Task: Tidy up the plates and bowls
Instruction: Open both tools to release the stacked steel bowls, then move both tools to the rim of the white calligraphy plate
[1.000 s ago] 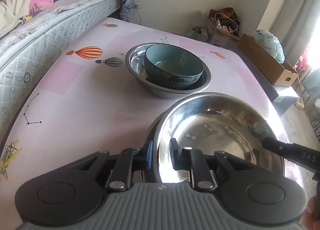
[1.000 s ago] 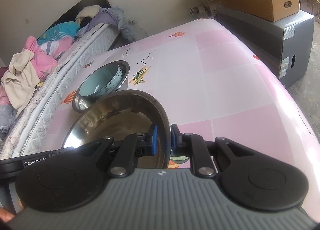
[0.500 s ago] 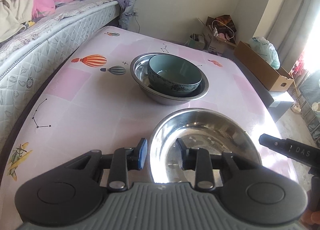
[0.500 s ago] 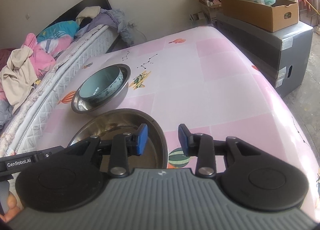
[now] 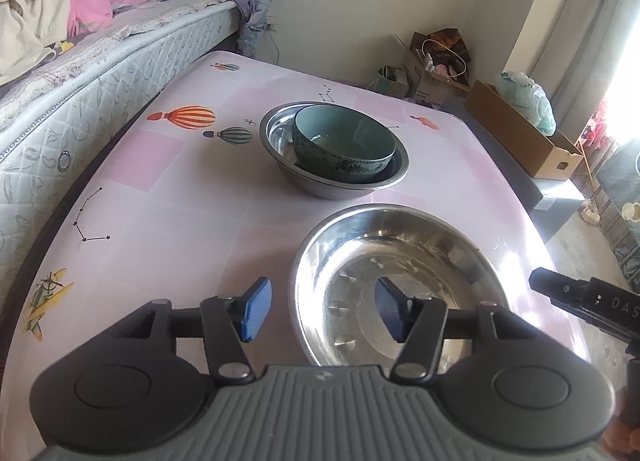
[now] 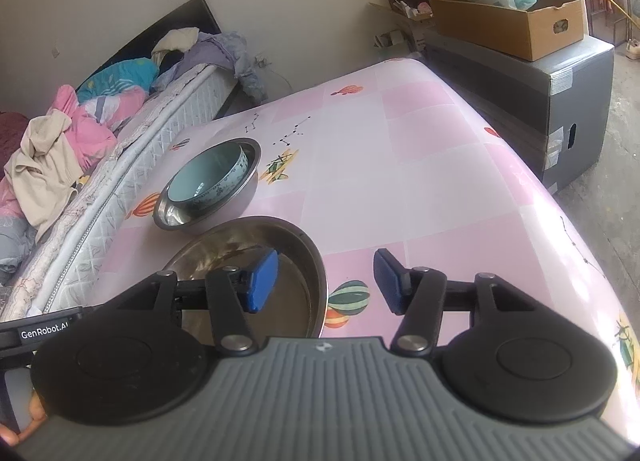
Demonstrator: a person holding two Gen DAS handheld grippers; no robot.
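A: What do the two grippers show?
B: The left gripper (image 5: 320, 311) has its fingers apart, straddling the near rim of the empty steel bowl (image 5: 400, 281). The right gripper (image 6: 324, 281) is likewise spread wide across that bowl's opposite rim (image 6: 256, 261); neither pad touches metal.

A: Where do the task's things lie?
B: The empty steel bowl rests on the pink surface (image 5: 180, 201). Just beyond it, a teal ceramic bowl (image 5: 344, 145) sits nested inside a second steel bowl (image 5: 334, 149). A mattress (image 5: 80, 81) borders the surface.
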